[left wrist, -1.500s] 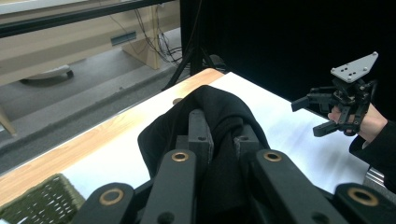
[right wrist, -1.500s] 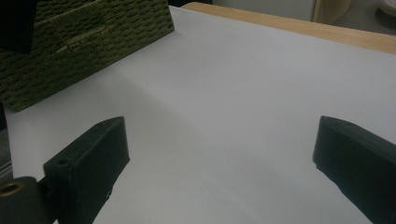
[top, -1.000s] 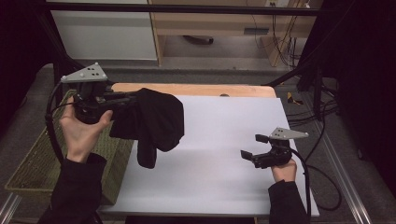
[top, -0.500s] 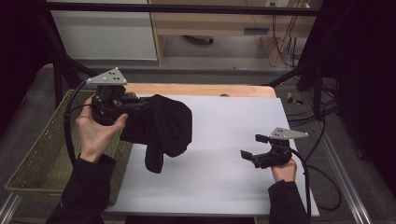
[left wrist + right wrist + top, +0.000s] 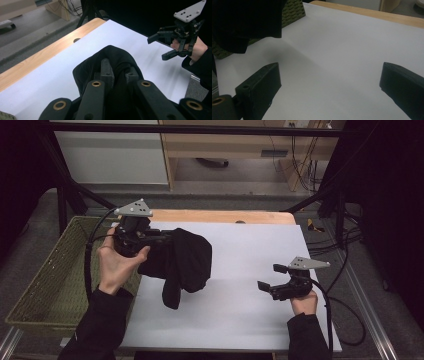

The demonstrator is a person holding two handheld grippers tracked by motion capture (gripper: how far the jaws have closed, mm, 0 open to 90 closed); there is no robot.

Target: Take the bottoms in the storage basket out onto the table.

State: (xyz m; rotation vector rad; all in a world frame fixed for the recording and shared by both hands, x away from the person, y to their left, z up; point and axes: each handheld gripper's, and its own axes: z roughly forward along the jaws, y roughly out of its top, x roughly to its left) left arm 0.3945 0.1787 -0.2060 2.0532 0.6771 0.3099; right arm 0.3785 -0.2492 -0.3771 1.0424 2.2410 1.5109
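Observation:
A black cloth [image 5: 187,262] hangs in a bunch from my left gripper [image 5: 169,242], above the left part of the white sheet [image 5: 250,245]. In the left gripper view the jaws are pressed into the cloth [image 5: 112,53], and my left gripper [image 5: 118,68] is shut on it. A loose end of the cloth dangles down toward the sheet. My right gripper [image 5: 270,277] stays low over the right side of the sheet, open, with nothing between its jaws. In the right gripper view the cloth [image 5: 242,20] hangs ahead at the upper left, well apart from my right gripper [image 5: 329,82].
A green woven basket [image 5: 45,285] stands off the table's left edge. A wooden strip [image 5: 215,216] runs along the far edge of the table. Cables trail on the floor at the right.
My left hand has carried the black cloth to the right and a little lower, over the sheet. The right gripper has stayed where it was.

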